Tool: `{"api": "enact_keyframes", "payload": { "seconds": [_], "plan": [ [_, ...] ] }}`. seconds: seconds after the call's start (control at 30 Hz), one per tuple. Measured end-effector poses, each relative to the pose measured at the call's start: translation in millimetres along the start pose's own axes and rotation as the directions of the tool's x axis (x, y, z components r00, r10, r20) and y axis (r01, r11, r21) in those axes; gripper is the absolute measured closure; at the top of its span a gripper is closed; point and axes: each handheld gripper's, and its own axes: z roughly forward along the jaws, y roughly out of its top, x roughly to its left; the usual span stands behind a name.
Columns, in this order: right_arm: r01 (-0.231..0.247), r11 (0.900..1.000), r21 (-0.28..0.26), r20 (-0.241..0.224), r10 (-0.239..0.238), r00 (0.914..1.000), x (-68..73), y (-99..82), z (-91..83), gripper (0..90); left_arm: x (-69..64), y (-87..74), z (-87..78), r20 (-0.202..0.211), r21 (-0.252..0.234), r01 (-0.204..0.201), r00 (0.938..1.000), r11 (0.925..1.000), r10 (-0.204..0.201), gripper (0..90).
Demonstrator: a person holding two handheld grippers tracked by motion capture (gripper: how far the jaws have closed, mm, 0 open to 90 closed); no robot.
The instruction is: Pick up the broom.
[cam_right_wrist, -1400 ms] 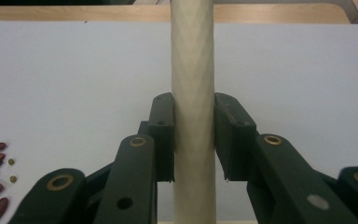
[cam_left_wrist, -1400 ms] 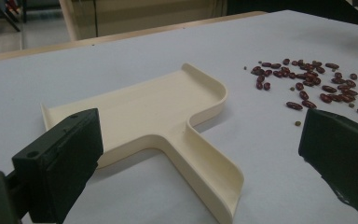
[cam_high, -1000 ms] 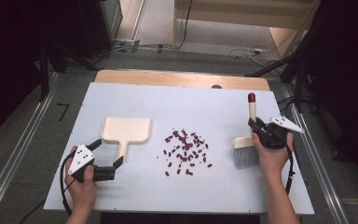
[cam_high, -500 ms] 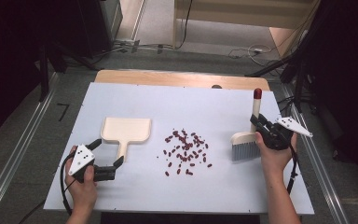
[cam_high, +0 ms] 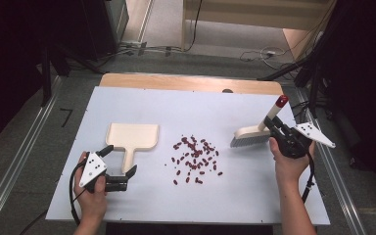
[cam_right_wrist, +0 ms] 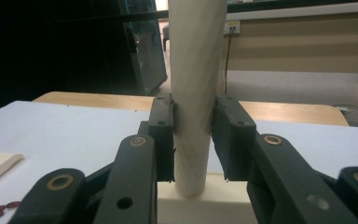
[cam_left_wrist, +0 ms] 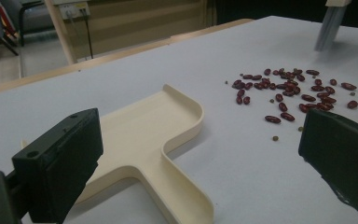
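The brush [cam_high: 252,135] now stands with its bristles just beside the right edge of the beans [cam_high: 194,157]; compared with a second ago it is higher and nearer to the pile, and it leans, with the red tip of the handle pointing up and away from the person. The right claw [cam_high: 273,128] is clamped on the pale handle, and in the right gripper view the two black pads [cam_right_wrist: 164,135] press this handle from both sides. I judge that the sweeping is about to begin: the brush is carried into place but no bean is pushed yet. The beans lie scattered in the middle of the white counter [cam_high: 235,205], still loose and all outside the dustpan [cam_high: 132,138]. The dustpan lies flat, left of the pile and near it, with its handle toward the person. The left claw [cam_high: 120,164] rests low on the counter with jaws apart, one jaw on each side of the dustpan handle, not pressing it; it has hardly moved. Between brush and pan there is nothing except the beans themselves. A few small crumbs lie among the beans. Around the counter I see cables on the floor and dark stands, well apart from the work.
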Motion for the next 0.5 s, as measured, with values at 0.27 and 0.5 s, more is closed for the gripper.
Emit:
{"api": "enact_keyframes", "payload": {
  "seconds": [0.27,0.5],
  "plan": [
    [0.021,0.9992,-0.034,0.000,-0.021,0.9998,8.0,6.3,-6.1,68.7,0.7,-0.1,-0.6,0.003,-0.005,0.005,1.0000,1.0000,-0.005,0.2],
    [0.045,0.9974,-0.057,-0.026,-0.047,0.9986,18.8,16.0,-13.5,68.7,-6.1,5.8,-0.2,0.018,-0.019,-0.001,0.9998,0.9998,0.001,0.2]
  ]
}}
